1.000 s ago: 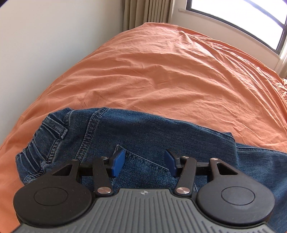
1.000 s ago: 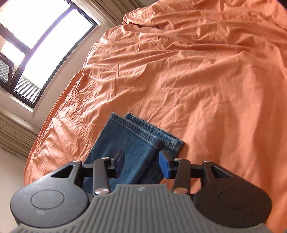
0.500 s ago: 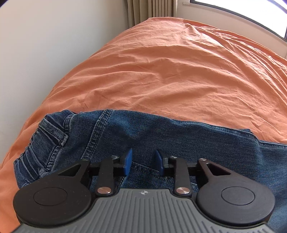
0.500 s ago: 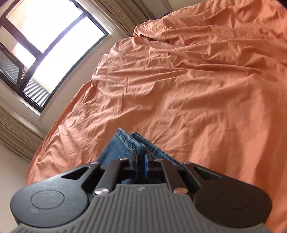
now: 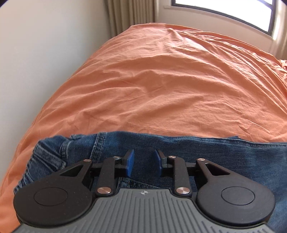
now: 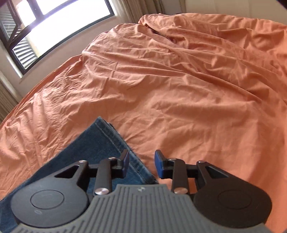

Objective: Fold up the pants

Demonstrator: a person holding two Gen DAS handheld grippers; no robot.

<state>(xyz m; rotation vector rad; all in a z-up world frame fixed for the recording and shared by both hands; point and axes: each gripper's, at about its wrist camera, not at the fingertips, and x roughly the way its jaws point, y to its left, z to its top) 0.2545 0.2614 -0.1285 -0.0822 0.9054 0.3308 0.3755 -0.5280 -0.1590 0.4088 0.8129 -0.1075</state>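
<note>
The jeans [image 5: 206, 152] lay flat on the orange bed [image 5: 161, 80]. Left tongs [image 5: 142, 160] and right tongs [image 6: 141, 162] hovered parted, empty; the fold seemingly awaited fresh grips at waist and hem.

There is one pair of jeans [image 5: 197, 152], and it lies on one orange sheet [image 5: 170, 86]. Two grippers are here, the left [image 5: 142, 160] and the right [image 6: 141, 161]. At 12 o'clock, one window [image 6: 53, 23] and one curtain [image 5: 131, 16].
</note>
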